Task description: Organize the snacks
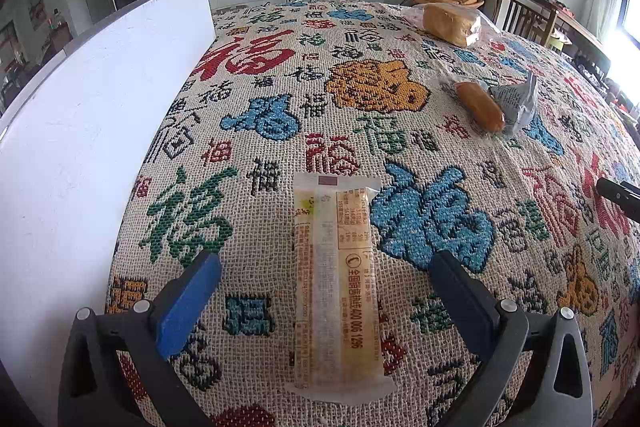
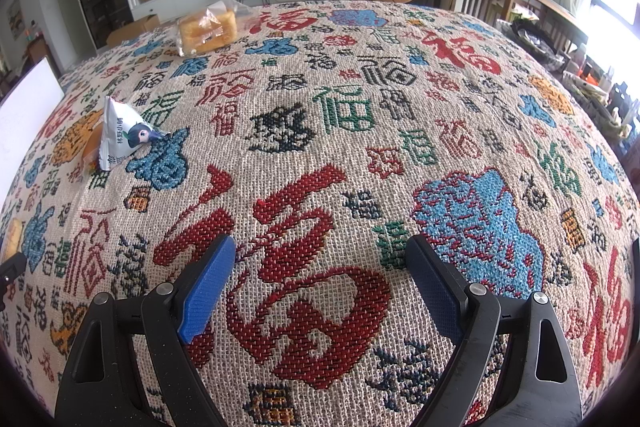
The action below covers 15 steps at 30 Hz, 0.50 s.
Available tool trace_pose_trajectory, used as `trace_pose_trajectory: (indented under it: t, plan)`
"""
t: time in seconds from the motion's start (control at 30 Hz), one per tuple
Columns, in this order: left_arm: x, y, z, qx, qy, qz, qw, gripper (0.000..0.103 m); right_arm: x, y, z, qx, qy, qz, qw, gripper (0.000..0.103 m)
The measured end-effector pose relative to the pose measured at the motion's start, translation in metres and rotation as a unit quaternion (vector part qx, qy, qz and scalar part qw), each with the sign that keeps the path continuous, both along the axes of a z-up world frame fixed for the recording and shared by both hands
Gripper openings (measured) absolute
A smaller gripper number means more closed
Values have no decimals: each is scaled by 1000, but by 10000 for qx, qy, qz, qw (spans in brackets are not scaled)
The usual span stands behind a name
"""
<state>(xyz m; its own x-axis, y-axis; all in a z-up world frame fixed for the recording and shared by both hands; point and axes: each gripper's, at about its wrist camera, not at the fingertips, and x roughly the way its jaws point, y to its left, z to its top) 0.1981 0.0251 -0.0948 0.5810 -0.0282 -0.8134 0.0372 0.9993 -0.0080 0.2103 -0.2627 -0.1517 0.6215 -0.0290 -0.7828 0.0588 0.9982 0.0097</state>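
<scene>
The left hand-held gripper (image 1: 324,283) hangs with its blue-padded fingers (image 1: 188,303) spread wide, one on each side of a long flat snack packet (image 1: 338,283) that lies lengthwise between them on the woven cloth (image 1: 280,75) covering the surface. The packet touches neither finger; its printed back faces up. A white board (image 1: 80,131) stands along the cloth's left edge.

Farther off and to the right, an orange sausage-shaped snack (image 1: 480,105) lies just beside a grey-white pyramid-shaped packet (image 1: 518,103). Near the far edge sits a bagged loaf of bread (image 1: 450,23) in clear plastic.

The right hand-held gripper (image 2: 322,275) is likewise spread, with nothing between its fingers, poised over a large red woven character. From its view, the pyramid-shaped packet (image 2: 124,135) stands to the left and the bread (image 2: 206,31) lies beyond it, well apart.
</scene>
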Motion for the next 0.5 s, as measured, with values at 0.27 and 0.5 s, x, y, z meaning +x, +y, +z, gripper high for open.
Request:
trace_pose_trajectory:
  t: [0.27, 0.5]
  plan:
    - [0, 0, 0, 1, 1, 0, 10000, 103, 0, 0, 0, -4, 0, -3, 10000, 89]
    - [0, 1, 0, 1, 3, 0, 10000, 103, -3, 8, 4, 111, 8, -125, 9999, 89]
